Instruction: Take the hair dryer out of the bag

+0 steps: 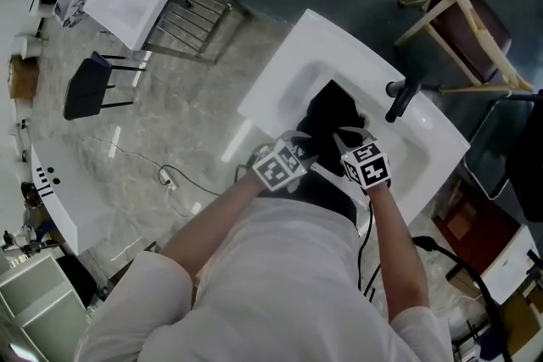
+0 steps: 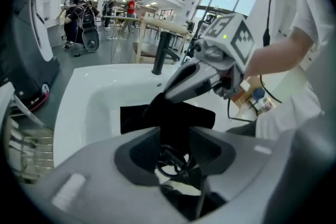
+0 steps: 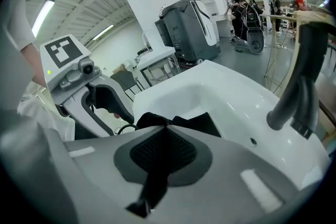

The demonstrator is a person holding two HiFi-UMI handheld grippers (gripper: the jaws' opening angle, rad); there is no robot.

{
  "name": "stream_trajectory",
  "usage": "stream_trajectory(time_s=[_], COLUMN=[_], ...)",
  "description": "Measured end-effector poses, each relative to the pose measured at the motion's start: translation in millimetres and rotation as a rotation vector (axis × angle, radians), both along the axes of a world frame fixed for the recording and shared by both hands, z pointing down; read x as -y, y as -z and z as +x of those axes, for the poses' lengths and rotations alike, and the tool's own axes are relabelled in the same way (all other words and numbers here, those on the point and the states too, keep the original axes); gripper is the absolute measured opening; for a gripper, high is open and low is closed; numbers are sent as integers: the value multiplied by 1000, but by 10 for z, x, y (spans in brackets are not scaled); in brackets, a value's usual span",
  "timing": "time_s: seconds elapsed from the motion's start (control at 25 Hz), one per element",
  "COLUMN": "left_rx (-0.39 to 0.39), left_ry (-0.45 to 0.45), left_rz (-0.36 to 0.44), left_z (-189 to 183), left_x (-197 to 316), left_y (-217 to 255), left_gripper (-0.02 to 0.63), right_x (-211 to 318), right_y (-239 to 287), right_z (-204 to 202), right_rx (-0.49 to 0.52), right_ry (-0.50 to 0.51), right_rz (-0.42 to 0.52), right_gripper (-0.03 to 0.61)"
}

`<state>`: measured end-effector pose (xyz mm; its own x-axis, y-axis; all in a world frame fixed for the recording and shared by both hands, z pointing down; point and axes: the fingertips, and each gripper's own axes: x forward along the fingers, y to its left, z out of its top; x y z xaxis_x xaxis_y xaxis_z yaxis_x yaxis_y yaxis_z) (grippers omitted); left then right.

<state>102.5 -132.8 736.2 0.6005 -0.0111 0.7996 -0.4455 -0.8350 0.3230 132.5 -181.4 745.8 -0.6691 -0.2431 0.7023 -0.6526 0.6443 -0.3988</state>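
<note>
- Wondering where the hair dryer is hiding, anyone spotting it?
- Nope, it's not showing. The black bag (image 1: 331, 110) is lying in the white sink (image 1: 288, 72), near the black faucet (image 1: 400, 97). The right gripper (image 3: 164, 131) is clamping the bag's fabric. The left gripper (image 2: 176, 136) is hanging released, jaws apart, with bag fabric and a looped black cord (image 2: 173, 162) showing in the gap.

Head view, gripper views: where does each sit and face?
Head view: on the head, steeply down on sink, bag, both arms, left gripper, right gripper.
Left gripper view: on it, along open jaws to bag, faucet; right gripper, forearm show.
Right gripper view: on it, along jaws shut on bag; left gripper shows.
Shared: bag, sink.
</note>
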Motion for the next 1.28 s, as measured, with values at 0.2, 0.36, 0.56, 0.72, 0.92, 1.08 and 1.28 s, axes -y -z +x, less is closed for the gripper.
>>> stream_trajectory(time_s=[0.2, 0.36, 0.56, 0.72, 0.92, 1.08, 1.28], left_rx=[29, 104, 219, 259, 351, 419, 381], left_ry=[-56, -34, 33, 95, 178, 170, 169], left_rz=[27, 56, 21, -98, -167, -157, -162], left_z=[170, 180, 102, 97, 35, 26, 35], left_x=[75, 198, 270, 179, 132, 165, 191], left_y=[-222, -414, -665, -892, -1121, -1213, -1152], left_gripper=[179, 201, 231, 284, 278, 260, 247], right_x=[90, 119, 104, 79, 14, 5, -48], right_y=[100, 118, 89, 23, -49, -131, -250], right_z=[-63, -70, -52, -49, -60, 12, 100], right_rx=[17, 31, 36, 38, 36, 22, -3], right_ry=[5, -7, -19, -39, -51, -91, -138], right_rz=[18, 19, 4, -16, -39, -64, -98], right_gripper=[12, 12, 12, 12, 12, 12, 12])
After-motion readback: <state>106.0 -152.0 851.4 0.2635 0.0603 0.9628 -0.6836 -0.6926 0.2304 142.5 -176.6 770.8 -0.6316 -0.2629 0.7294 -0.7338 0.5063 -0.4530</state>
